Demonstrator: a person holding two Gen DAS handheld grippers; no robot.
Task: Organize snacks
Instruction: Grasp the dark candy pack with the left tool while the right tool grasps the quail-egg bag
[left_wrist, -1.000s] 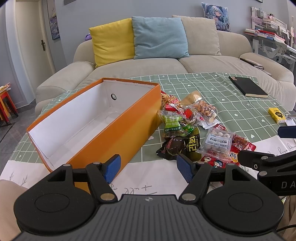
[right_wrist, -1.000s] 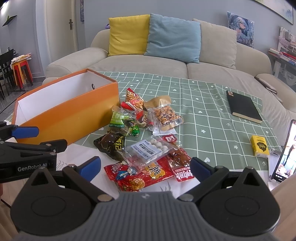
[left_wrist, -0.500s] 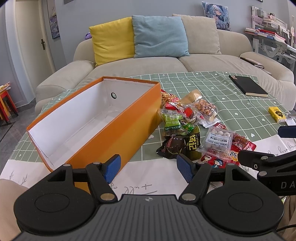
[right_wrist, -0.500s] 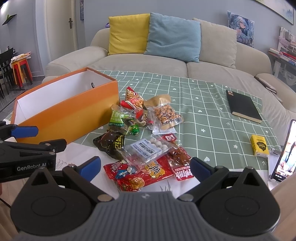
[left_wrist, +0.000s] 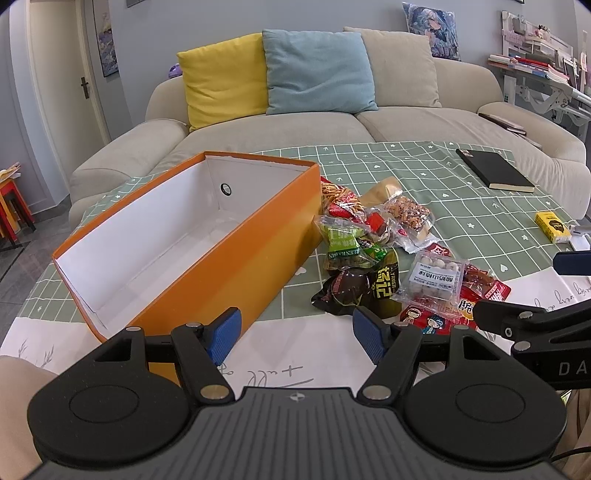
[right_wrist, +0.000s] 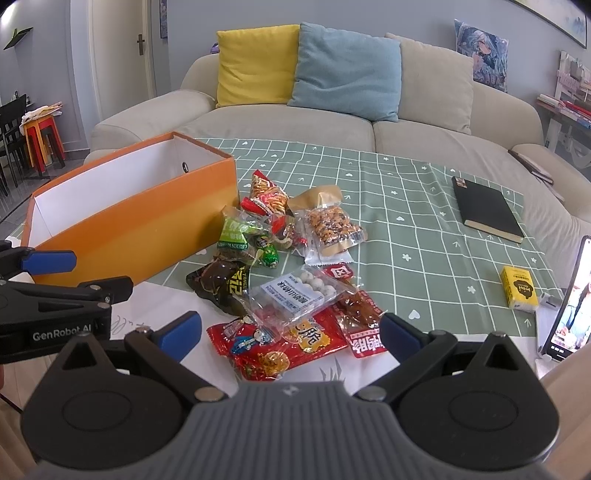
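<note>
Orange box empty: begin with the nearest packet

Orange box (left_wrist: 207, 258) sits ahead-left of my left gripper (left_wrist: 295, 330), nothing inside. Both grippers are spread wide, empty. Snack pile (right_wrist: 288, 269) lies directly ahead of my right gripper (right_wrist: 291, 328). I should descend on the red packet (right_wrist: 280, 343), pinching one flat edge. Compared with a second ago, the views have barely shifted; no packet has moved.

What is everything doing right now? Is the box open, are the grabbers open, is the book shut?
Orange box: open on top, nothing inside.
Left gripper: open, holding nothing.
Right gripper: open, holding nothing.
Snack packets: sealed, heaped on the tablecloth beside the box.
Black notebook: closed, lying flat.
Phone: screen lit, propped upright.
Small yellow box: closed, lying flat.
</note>
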